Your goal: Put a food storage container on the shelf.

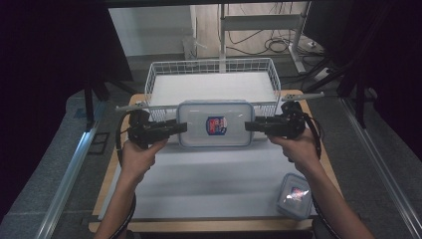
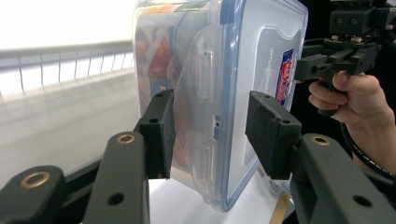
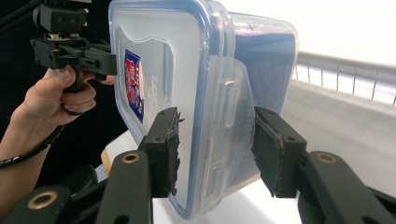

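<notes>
A large clear food container (image 1: 214, 124) with a blue-rimmed lid and a red and blue label hangs level above the white mat (image 1: 209, 179), just in front of the wire basket. My left gripper (image 1: 181, 127) is shut on its left end and my right gripper (image 1: 249, 125) on its right end. In the left gripper view the pads (image 2: 161, 135) clamp the container (image 2: 224, 93) at its end latch flap, with the right gripper (image 2: 327, 60) beyond. In the right gripper view the gripper (image 3: 217, 151) clamps the container (image 3: 187, 93) at its opposite latch, and the left gripper (image 3: 79, 53) shows behind.
A white wire basket (image 1: 214, 66) with a pale liner stands at the table's far side, right behind the container. A small lidded container (image 1: 294, 195) lies near the front right corner of the mat. Dark floor and rails flank the table.
</notes>
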Demonstrator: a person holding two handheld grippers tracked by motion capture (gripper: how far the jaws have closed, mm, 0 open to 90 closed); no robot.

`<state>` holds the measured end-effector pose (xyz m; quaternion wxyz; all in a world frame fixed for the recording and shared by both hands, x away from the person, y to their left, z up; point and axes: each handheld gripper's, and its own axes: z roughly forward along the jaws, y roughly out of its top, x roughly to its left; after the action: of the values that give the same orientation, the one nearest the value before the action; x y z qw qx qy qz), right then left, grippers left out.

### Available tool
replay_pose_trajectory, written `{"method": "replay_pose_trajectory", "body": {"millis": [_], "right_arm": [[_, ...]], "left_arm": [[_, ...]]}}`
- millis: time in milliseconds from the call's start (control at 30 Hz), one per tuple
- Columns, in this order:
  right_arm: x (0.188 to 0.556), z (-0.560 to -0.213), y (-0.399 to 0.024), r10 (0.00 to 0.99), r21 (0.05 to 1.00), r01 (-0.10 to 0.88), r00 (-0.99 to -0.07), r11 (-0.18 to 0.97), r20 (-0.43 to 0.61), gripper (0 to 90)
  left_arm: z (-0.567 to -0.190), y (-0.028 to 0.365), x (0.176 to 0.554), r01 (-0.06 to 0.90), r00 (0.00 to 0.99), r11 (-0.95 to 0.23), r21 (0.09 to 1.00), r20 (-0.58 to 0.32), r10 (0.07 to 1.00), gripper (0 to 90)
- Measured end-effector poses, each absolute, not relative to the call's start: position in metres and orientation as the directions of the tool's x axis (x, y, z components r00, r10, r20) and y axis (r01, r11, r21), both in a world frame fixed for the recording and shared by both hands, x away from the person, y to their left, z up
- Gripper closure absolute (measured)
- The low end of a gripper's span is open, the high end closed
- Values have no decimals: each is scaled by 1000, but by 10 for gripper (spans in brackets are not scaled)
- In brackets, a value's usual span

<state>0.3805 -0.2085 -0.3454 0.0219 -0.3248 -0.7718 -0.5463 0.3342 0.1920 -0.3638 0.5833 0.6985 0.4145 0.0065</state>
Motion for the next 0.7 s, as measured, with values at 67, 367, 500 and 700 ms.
{"method": "replay_pose_trajectory", "body": {"millis": [67,367,500,700], "right_arm": [[387,-337,-207,479,833,519,-790,192,382,531],[410,-319,-203,484,841,509,-791,182,375,530],[423,-310,-201,488,843,507,-790,178,372,530],[440,-300,-197,496,844,510,-783,166,375,529]], "left_arm": [[-356,193,342,568,656,27,822,-472,589,533],[-339,196,364,560,650,40,828,-468,598,529],[-330,197,377,556,644,41,830,-461,610,525],[-320,198,394,554,635,51,831,-462,619,520]]}}
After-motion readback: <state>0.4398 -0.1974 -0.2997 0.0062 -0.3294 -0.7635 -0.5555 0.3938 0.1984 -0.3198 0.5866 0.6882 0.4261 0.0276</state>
